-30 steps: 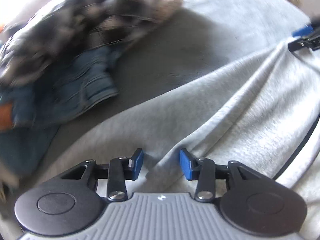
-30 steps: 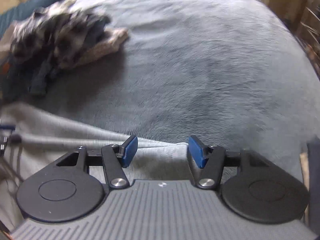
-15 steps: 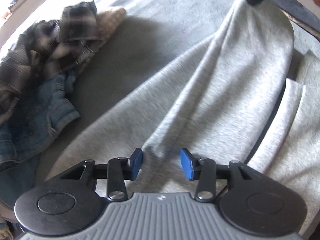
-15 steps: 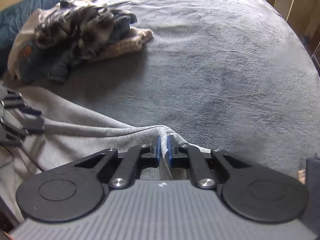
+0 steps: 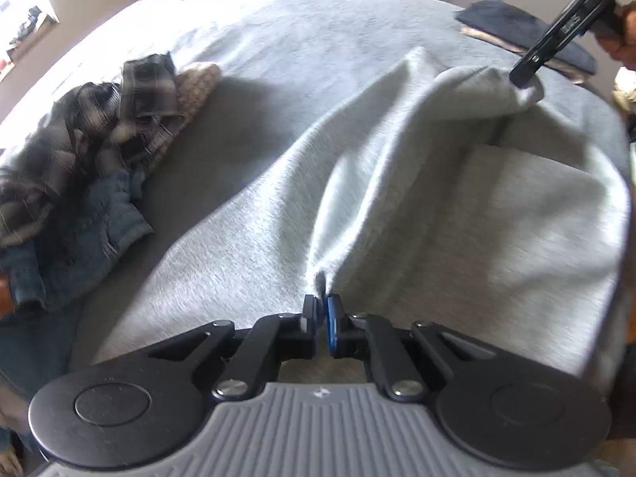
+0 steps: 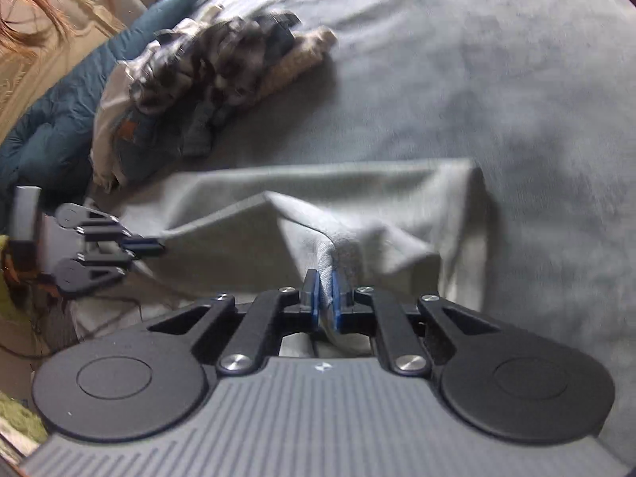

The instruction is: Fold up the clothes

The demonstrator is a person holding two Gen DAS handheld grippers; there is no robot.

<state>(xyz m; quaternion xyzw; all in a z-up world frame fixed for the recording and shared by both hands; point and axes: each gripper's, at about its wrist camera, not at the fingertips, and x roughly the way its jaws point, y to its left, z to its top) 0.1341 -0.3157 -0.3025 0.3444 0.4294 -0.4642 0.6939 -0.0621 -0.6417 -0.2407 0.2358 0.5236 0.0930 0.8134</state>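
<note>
Since a second ago both your tongs have gone from apart to pressed together on the grey garment [image 5: 417, 206], and the cloth has been lifted into ridges between them. Your left gripper [image 5: 320, 320] now pinches a small tuft of the grey fabric right at its blue pads, and from that pinch a long fold runs forward and to the right, up to your right gripper [image 5: 528, 71], which in the left wrist view bites a bunched corner of the same garment at the far right. In the right wrist view, your right gripper [image 6: 325, 298] is clamped on a thick rolled edge of the cloth, which passes between the pads and down behind them. To its left you see your left gripper [image 6: 155, 246] from the side, touching the garment's edge; its fingers look close together. The garment lies spread on the grey bedcover [image 6: 497, 79], in front of both tongs. Ahead and to the left of both tongs, well apart from the garment, sits a pile of other clothes [image 5: 99, 147], with a plaid piece on top of blue denim. Further left, beside the pile, is a teal quilt [image 6: 51, 131].
</note>
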